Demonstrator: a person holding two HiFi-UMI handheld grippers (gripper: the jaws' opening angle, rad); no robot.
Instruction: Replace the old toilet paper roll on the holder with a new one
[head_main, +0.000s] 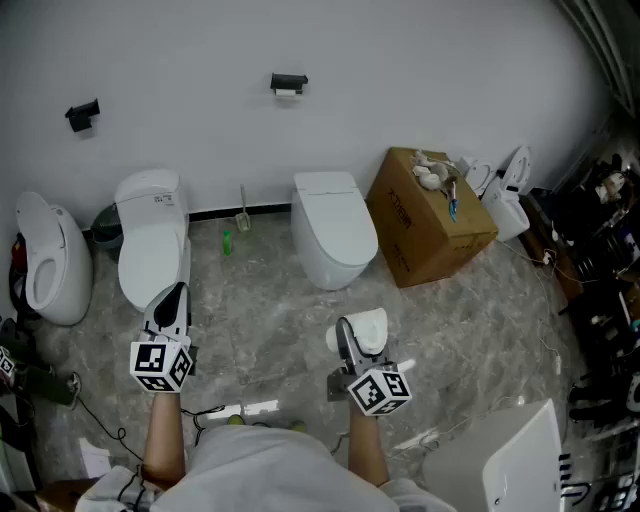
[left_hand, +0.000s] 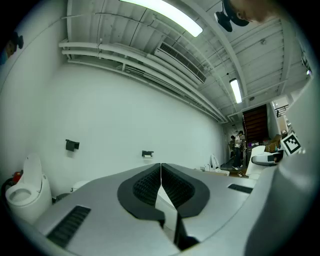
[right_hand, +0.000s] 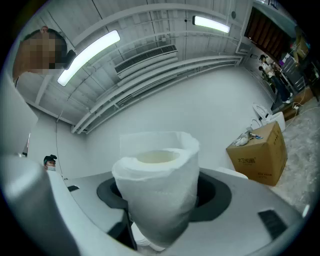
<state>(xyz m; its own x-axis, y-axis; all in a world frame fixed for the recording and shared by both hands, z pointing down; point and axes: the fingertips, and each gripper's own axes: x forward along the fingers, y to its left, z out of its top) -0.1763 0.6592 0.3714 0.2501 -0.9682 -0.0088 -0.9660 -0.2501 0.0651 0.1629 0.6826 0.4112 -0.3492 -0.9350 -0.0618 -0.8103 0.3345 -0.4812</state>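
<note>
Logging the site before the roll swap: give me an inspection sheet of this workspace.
Surface: grey stone floor.
Job's things: roll in right hand-held gripper; holder on wall, something white in it.
Clutter: cardboard box, toilets.
Grippers: left hand-held gripper shut, empty; right shut on roll.
Cables: cable on floor, left.
Surroundings: white wall, second holder.

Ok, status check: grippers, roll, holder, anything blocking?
Left gripper shut, empty. Right gripper shut on new toilet paper roll. Holder on far wall, not yet reached; toilet stands below it.
</note>
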